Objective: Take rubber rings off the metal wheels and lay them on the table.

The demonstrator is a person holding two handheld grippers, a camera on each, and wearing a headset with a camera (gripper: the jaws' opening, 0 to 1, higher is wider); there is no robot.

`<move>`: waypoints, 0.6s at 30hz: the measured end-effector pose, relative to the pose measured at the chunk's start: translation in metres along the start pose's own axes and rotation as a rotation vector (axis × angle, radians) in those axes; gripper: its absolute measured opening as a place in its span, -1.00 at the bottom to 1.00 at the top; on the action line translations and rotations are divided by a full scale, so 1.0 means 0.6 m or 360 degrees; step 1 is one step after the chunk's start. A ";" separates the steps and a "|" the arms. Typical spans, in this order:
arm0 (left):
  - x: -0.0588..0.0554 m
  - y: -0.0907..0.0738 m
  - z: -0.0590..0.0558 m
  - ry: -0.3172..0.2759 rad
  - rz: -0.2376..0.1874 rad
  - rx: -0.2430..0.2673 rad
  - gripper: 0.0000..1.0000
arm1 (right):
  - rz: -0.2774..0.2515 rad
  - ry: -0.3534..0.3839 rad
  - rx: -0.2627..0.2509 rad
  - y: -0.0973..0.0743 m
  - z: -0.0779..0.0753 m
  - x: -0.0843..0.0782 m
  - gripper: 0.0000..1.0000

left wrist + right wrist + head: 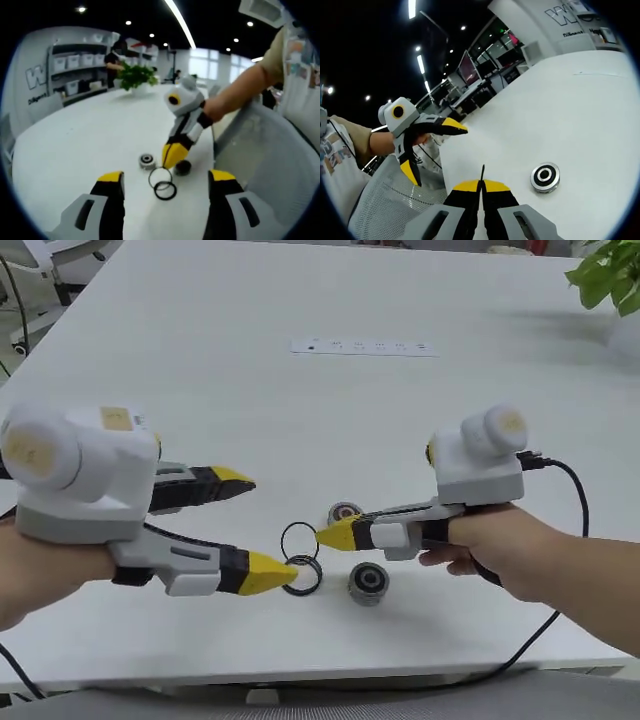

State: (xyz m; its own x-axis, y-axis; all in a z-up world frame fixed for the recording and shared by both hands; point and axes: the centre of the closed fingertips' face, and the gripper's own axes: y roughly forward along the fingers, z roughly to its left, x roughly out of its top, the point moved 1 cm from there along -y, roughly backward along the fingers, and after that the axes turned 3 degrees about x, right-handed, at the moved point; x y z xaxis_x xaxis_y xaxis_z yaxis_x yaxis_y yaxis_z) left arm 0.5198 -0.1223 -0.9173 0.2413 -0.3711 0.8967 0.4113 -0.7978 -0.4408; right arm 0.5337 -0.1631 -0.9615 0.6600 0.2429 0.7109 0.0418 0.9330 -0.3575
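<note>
My right gripper (pixel 335 533) is shut on a thin black rubber ring (pixel 298 541), which sticks out ahead of its yellow tips (pixel 481 184) as a thin line (pixel 482 172). A thicker black ring (pixel 305 575) lies flat on the white table (pixel 300 420), just below the held one. A bare metal wheel (pixel 345 512) sits behind the right gripper's tip. A wheel with a dark rim (pixel 369 582) stands in front of it. My left gripper (pixel 255 528) is open, with its lower jaw over the lying ring (pixel 165 191) and nothing between its jaws.
A white strip (pixel 365 347) with small marks lies at the table's far middle. A green plant (pixel 610 275) stands at the far right corner. The right gripper's black cable (pixel 575 530) runs off the near edge. A mesh chair back (pixel 260 150) is beside the table.
</note>
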 end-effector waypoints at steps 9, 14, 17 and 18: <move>-0.005 -0.009 0.000 -0.0018 -0.0006 0.0014 0.41 | 0.0067 0.0009 0.0034 0.011 0.004 -0.017 -1.00; -0.012 -0.011 -0.003 -0.0017 0.0007 0.0016 0.41 | 0.0104 0.0014 0.0038 0.014 -0.004 -0.029 -1.00; -0.014 -0.012 -0.002 -0.0027 0.0007 0.0020 0.41 | 0.0113 0.0018 0.0032 0.015 -0.010 -0.032 -1.00; -0.014 -0.013 -0.002 -0.0030 0.0007 0.0021 0.41 | 0.0115 0.0020 0.0030 0.015 -0.012 -0.033 -1.00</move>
State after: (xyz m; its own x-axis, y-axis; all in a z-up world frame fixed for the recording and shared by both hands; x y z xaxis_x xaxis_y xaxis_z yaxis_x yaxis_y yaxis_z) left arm 0.5138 -0.1137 -0.9213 0.2593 -0.3654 0.8940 0.4217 -0.7899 -0.4452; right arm 0.5264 -0.1613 -0.9830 0.6702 0.3067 0.6758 -0.0205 0.9179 -0.3962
